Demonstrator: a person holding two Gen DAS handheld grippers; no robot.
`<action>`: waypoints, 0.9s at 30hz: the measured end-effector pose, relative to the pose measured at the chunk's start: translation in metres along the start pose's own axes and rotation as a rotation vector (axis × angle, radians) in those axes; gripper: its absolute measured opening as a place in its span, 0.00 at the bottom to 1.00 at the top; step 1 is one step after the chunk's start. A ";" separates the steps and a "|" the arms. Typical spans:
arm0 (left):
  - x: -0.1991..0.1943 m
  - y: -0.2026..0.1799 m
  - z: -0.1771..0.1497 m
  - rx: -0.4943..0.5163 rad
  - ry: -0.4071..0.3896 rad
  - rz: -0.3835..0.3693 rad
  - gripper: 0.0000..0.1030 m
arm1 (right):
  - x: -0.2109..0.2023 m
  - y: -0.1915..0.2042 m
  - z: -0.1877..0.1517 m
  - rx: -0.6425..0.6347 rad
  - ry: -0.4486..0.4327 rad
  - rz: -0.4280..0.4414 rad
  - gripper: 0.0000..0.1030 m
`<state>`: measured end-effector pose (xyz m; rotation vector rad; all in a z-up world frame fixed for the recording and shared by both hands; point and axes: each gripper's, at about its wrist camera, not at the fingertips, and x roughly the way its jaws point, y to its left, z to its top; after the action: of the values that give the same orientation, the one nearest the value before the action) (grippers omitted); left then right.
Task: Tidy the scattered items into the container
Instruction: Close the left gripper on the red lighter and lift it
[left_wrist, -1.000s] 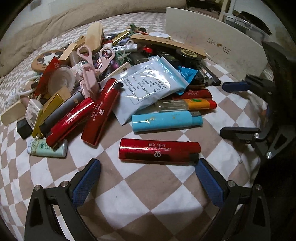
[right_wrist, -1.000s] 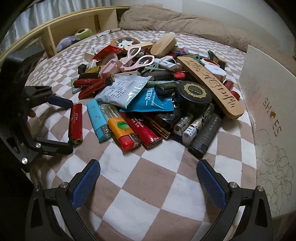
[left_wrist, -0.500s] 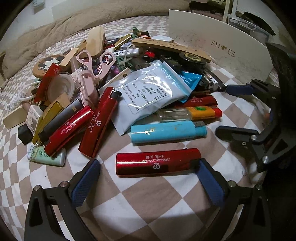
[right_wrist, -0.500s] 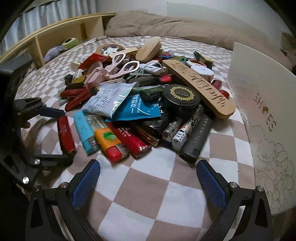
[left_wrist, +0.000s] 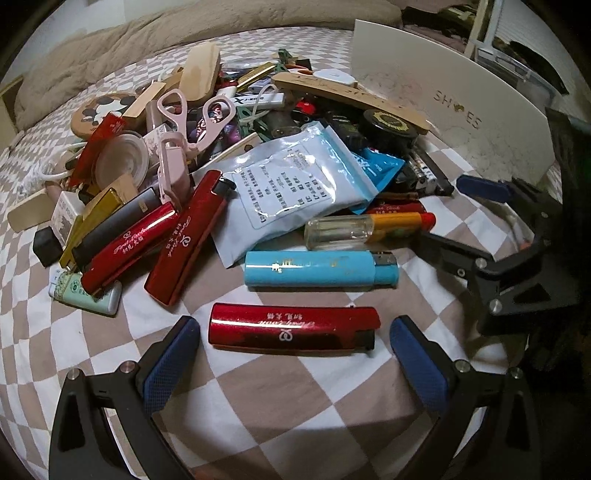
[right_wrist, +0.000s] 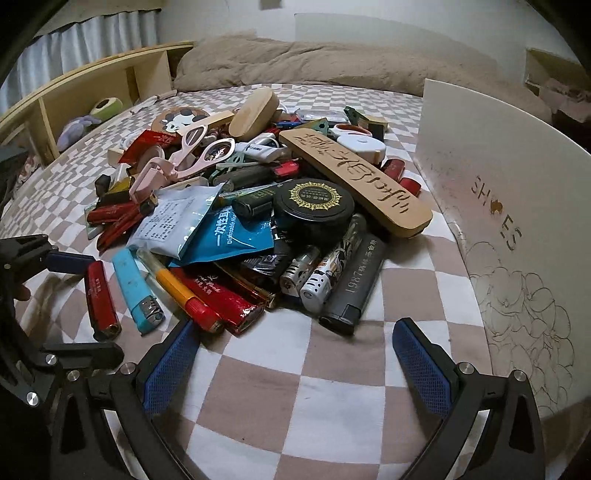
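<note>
A heap of small items lies on the checked bedsheet (left_wrist: 258, 406): lighters, pink scissors (left_wrist: 199, 118), a printed pouch (left_wrist: 295, 188), a black tin (right_wrist: 314, 203) and a carved wooden board (right_wrist: 354, 177). A lone red lighter (left_wrist: 293, 326) lies crosswise between the blue pads of my left gripper (left_wrist: 293, 325), which is open around it without touching. From the right wrist view, that lighter (right_wrist: 99, 297) sits inside the left gripper (right_wrist: 83, 304). My right gripper (right_wrist: 293, 328) is open over bare sheet, just short of a dark grey lighter (right_wrist: 354, 284). The white shoe box (right_wrist: 498, 221) stands at the right.
A light blue lighter (left_wrist: 317, 273) lies just beyond the red one. The right gripper (left_wrist: 461, 218) stands close at the left view's right side, before the box wall (left_wrist: 443, 107). A brown duvet (right_wrist: 314, 66) and wooden headboard shelf (right_wrist: 92, 85) lie beyond the heap.
My left gripper has moved forward, so the red lighter now lies between its pads. My right gripper has also closed in on the heap. Both stay open.
</note>
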<state>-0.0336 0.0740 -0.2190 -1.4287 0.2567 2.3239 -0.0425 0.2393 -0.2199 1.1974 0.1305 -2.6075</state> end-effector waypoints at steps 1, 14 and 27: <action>0.000 -0.001 0.000 -0.006 -0.001 0.004 1.00 | 0.000 0.000 0.000 0.000 0.000 -0.001 1.00; -0.012 -0.011 -0.007 0.037 -0.033 0.019 0.80 | -0.001 0.000 -0.002 0.000 -0.003 0.000 1.00; -0.027 0.028 -0.008 0.058 0.000 0.058 0.81 | 0.001 -0.001 0.000 0.023 0.000 -0.023 1.00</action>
<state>-0.0286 0.0398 -0.2003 -1.4116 0.3671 2.3428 -0.0437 0.2398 -0.2206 1.2109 0.1149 -2.6351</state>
